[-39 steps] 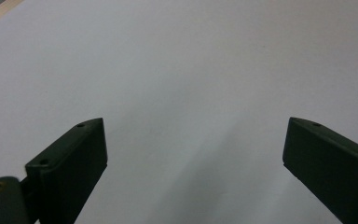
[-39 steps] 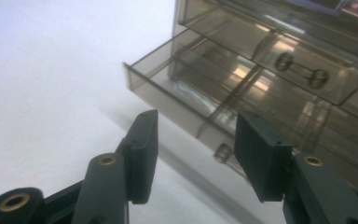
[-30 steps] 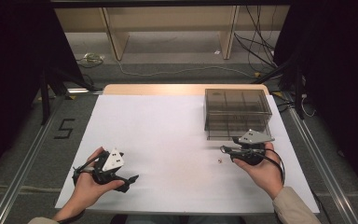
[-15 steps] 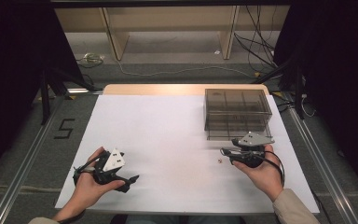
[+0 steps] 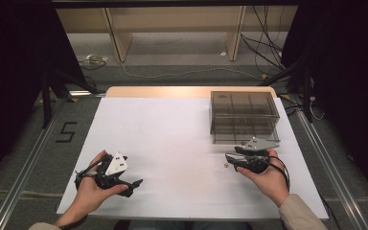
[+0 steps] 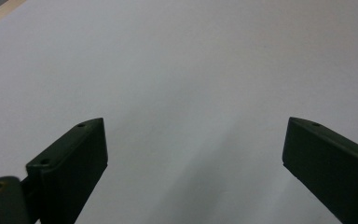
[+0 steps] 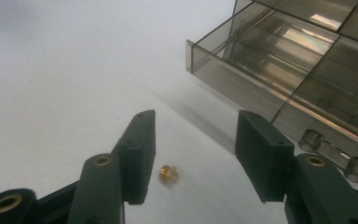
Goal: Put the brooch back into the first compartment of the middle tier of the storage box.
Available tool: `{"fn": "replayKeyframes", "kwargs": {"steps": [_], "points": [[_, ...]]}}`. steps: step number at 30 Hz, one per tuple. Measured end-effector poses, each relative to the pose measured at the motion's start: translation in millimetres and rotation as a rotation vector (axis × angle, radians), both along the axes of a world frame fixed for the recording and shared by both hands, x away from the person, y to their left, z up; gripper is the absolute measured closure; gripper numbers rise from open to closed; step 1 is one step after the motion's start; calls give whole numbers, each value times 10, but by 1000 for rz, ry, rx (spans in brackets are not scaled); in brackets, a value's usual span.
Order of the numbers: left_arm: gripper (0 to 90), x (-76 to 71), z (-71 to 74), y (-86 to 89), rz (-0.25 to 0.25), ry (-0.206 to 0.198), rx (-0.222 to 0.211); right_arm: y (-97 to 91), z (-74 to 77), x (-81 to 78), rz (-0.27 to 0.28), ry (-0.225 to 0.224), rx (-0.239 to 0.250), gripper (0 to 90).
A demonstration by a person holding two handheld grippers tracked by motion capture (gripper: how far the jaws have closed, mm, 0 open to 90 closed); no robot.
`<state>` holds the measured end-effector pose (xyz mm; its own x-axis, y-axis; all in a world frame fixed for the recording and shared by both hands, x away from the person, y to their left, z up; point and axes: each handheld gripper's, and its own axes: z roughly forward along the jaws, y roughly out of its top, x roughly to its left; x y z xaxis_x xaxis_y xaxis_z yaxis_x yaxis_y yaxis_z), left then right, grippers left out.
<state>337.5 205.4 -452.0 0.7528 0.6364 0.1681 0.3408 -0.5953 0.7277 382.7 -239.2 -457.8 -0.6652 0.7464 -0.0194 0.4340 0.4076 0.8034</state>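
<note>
Pickup of the small brass nut (image 7: pixel 168 173) looks to be the step in hand. The right gripper (image 7: pixel 193 156) hovers low over the white table (image 5: pixel 172 134) with its jaws apart; the nut lies loose between them, close by the left jaw, touching neither. Ahead and to its right stands the smoky plastic drawer box (image 7: pixel 284 56). Next it should centre, settle and close. The left gripper (image 6: pixel 193 154) waits, jaws wide and empty.
</note>
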Motion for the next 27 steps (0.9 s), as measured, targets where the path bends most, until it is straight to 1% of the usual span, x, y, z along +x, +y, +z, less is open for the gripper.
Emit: {"fn": "replayKeyframes", "kwargs": {"steps": [1,4,6,11,15,17,21,25,27], "points": [[66,-1,3,-7,2,-1,-3,-2,-16,2,5,3,-3,496],[66,-10,-6,-24,-3,0,10,-15,-60,9,9,24,-3,510],[66,-4,-5,-20,1,-1,6,-14,-92,22,14,38,2,518],[66,-2,-11,-9,-3,4,8,41,-189,53,33,76,-6,545],[66,-6,-9,-1,2,0,1,110,-229,58,32,86,-23,568],[66,-8,-8,-2,0,0,2,139,-251,51,33,91,-40,586],[66,-7,-7,-9,-2,-1,5,161,-284,48,32,98,-57,614],[66,-6,-7,-10,-2,0,4,197,-333,39,37,105,-87,637],[66,-5,-7,-8,-2,0,3,209,-333,38,32,106,-91,648]]}}
